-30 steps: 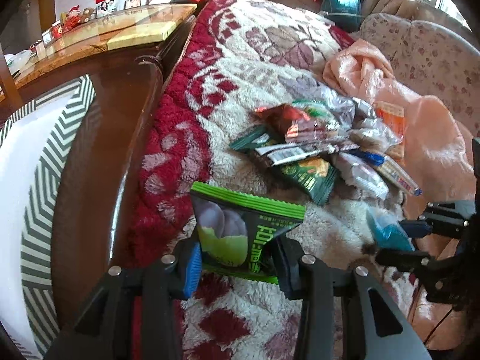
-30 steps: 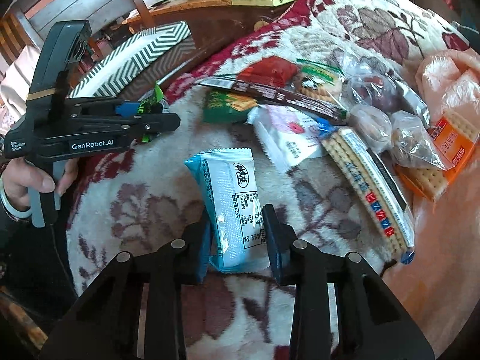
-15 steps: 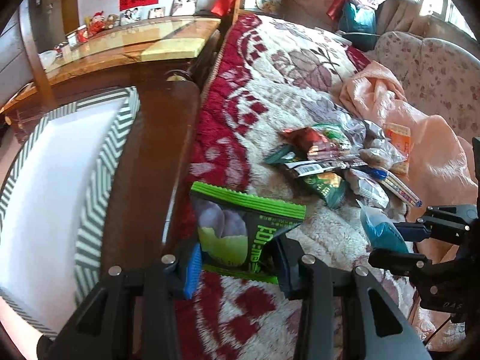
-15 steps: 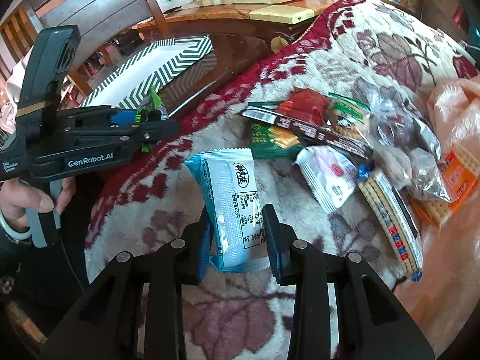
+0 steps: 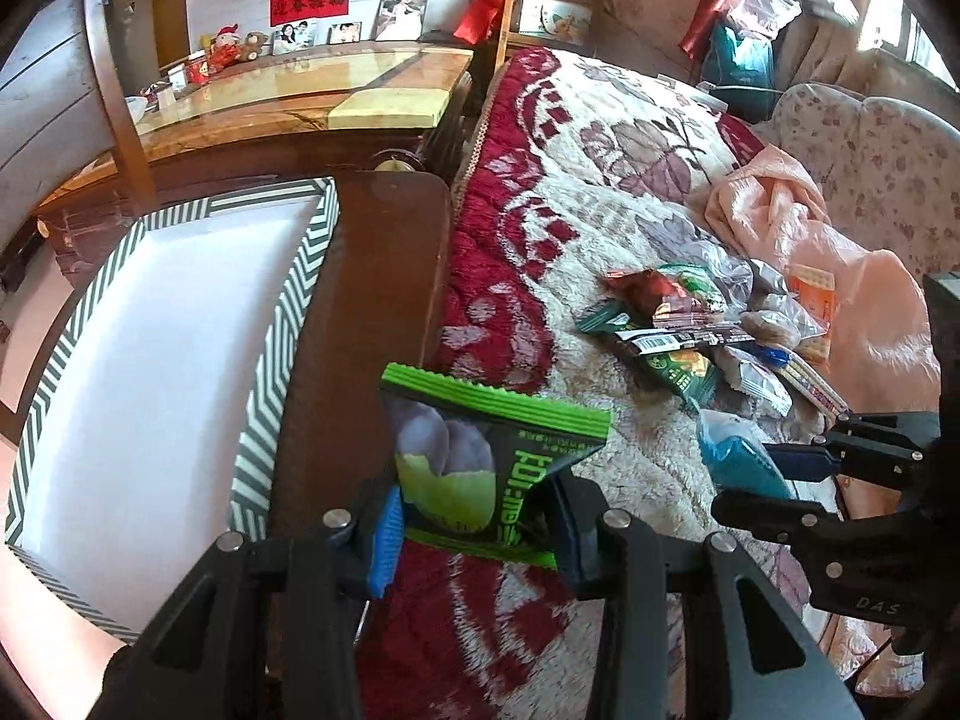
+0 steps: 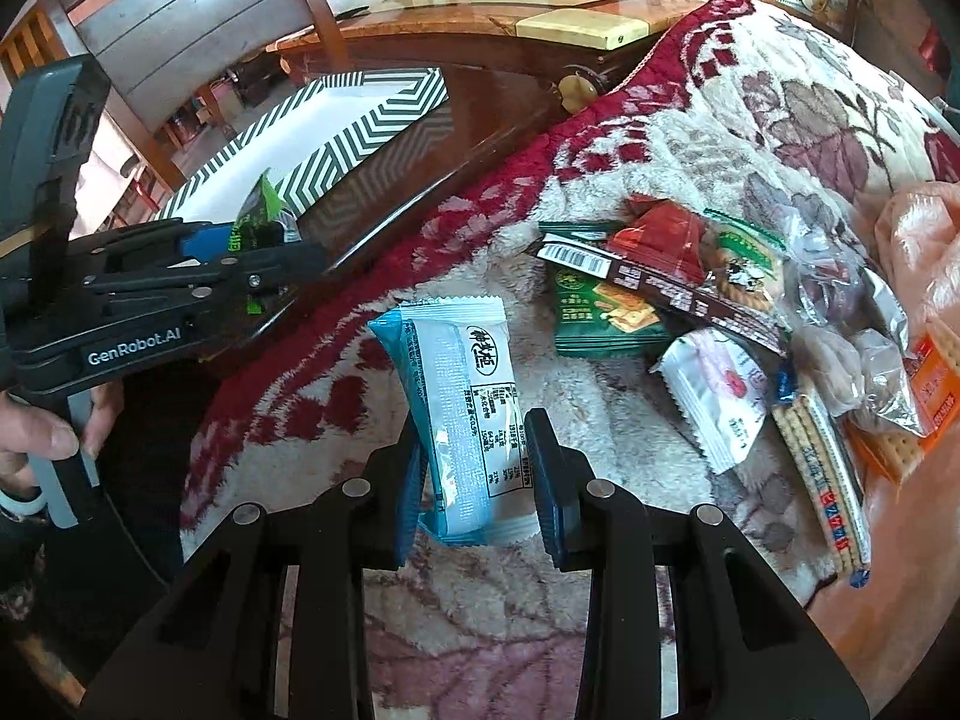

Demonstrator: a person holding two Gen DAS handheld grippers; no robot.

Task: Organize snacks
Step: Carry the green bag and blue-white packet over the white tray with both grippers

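Pinching a green snack packet (image 5: 480, 456), the left hand-held gripper (image 5: 474, 531) is hovering beside the chevron-edged box (image 5: 270, 360) at nine o'clock, while the right hand-held gripper (image 6: 474, 474) is clamping a blue-and-white packet (image 6: 462, 414).

Box (image 5: 150, 360): it stands at the left, on the wooden ledge (image 5: 372, 300), beside the blanket (image 5: 600, 192).
Wooden ledge: it runs between the box and the blanket.
Table (image 5: 288, 90): it is far behind the box.
Snack pile (image 6: 720, 312): it lies on the blanket, to the right, well apart from the box.
Left gripper (image 5: 474, 516): it holds a packet (image 5: 480, 474) over the near edge of the blanket, just right of the ledge.
Right gripper (image 6: 474, 474): it holds a second packet (image 6: 468, 414) above the blanket, left of the pile.
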